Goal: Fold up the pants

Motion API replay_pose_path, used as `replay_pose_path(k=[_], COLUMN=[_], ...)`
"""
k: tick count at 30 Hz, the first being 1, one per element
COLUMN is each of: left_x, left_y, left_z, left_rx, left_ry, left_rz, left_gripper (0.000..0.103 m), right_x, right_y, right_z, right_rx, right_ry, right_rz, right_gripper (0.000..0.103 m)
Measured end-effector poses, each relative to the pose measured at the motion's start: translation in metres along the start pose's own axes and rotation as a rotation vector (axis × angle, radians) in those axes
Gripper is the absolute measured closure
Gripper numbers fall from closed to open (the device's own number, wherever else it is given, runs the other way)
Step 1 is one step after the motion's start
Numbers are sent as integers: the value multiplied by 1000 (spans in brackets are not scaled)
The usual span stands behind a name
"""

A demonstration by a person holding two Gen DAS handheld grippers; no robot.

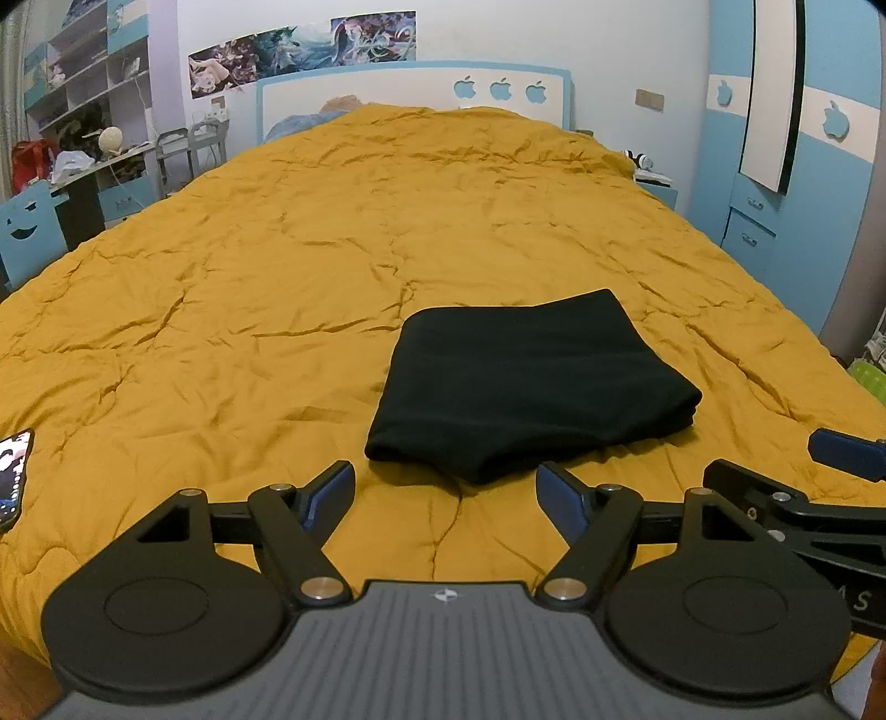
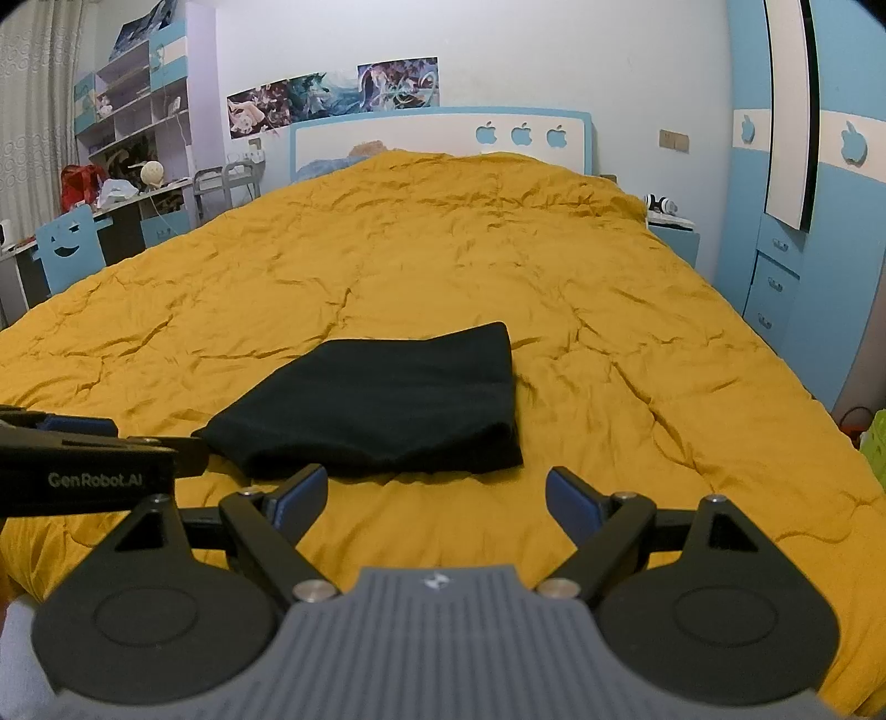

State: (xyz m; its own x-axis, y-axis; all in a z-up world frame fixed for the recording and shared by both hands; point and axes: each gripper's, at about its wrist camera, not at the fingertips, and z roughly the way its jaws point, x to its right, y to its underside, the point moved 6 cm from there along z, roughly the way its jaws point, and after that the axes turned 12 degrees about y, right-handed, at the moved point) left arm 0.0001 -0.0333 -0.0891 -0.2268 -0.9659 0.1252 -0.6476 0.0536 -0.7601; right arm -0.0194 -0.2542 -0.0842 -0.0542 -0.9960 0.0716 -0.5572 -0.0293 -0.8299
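The black pants (image 1: 526, 387) are seen folded into a compact, layered rectangle, laid flat on the wrinkled mustard-yellow quilt (image 1: 249, 277) near the foot of the bed, just ahead of both grippers. The left gripper (image 1: 446, 493) is held above the quilt with its jaws spread wide and nothing between them; its blue-padded fingertips (image 1: 332, 487) are kept short of the near edge of the pants. The right gripper (image 2: 434, 495) is likewise released, jaws apart and empty, just beside the pants' near edge. Each tool is caught at the margin of the other's view.

No obstacle is found between the grippers and the pants. A phone (image 1: 14, 476) with a lit screen is laid on the quilt well to the left. Beyond the bed, a white and blue headboard (image 1: 415, 94) with apple cut-outs is set against the wall under a row of posters (image 1: 302, 47). A cluttered desk (image 2: 138, 205) and open shelves (image 2: 133, 94) holding small items are placed at the left, with a blue chair (image 2: 69, 249) beside them. A blue wardrobe (image 2: 803, 194) with drawers is stood at the right.
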Motion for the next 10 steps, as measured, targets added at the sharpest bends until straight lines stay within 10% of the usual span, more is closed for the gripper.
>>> replay_pose_path(k=[10], left_x=[-1], left_y=[0], left_z=[2], left_rx=[1], left_ry=[11], left_rz=[5], left_gripper=[18], right_x=[2], right_y=[1], right_z=[3], right_rx=[-10], right_ry=[4], right_rz=[4], right_gripper=[21])
